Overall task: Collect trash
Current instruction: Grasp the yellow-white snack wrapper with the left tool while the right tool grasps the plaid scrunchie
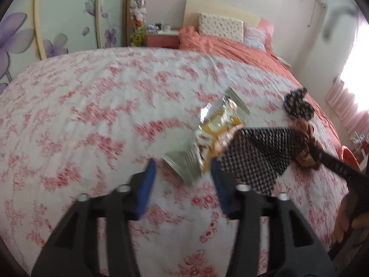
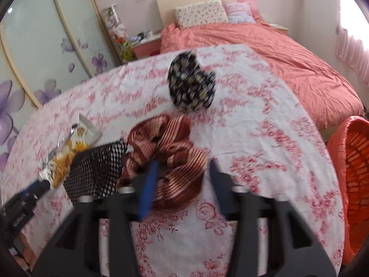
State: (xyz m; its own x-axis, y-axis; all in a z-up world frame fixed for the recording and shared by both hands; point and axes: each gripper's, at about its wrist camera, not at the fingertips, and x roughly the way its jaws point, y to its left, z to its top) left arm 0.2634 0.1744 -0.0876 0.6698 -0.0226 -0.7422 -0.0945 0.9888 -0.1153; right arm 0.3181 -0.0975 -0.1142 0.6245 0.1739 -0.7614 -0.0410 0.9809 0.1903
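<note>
On the bed point(image 1: 92, 106), the wrapper point(image 1: 214, 136) lies just ahead of the left gripper point(image 1: 183, 172), whose fingers are spread, so centre them over its near edge before closing, while the right gripper point(image 2: 182, 177), also spread, hangs above the scarf point(image 2: 166, 147).

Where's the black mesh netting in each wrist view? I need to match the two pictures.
Left wrist: the black mesh netting is right of centre, just past the left claw, overlapping the snack wrapper.
Right wrist: lower left, between the wrapper and the striped brown cloth.
Shared landmark: the dark patterned cloth beyond it.
</note>
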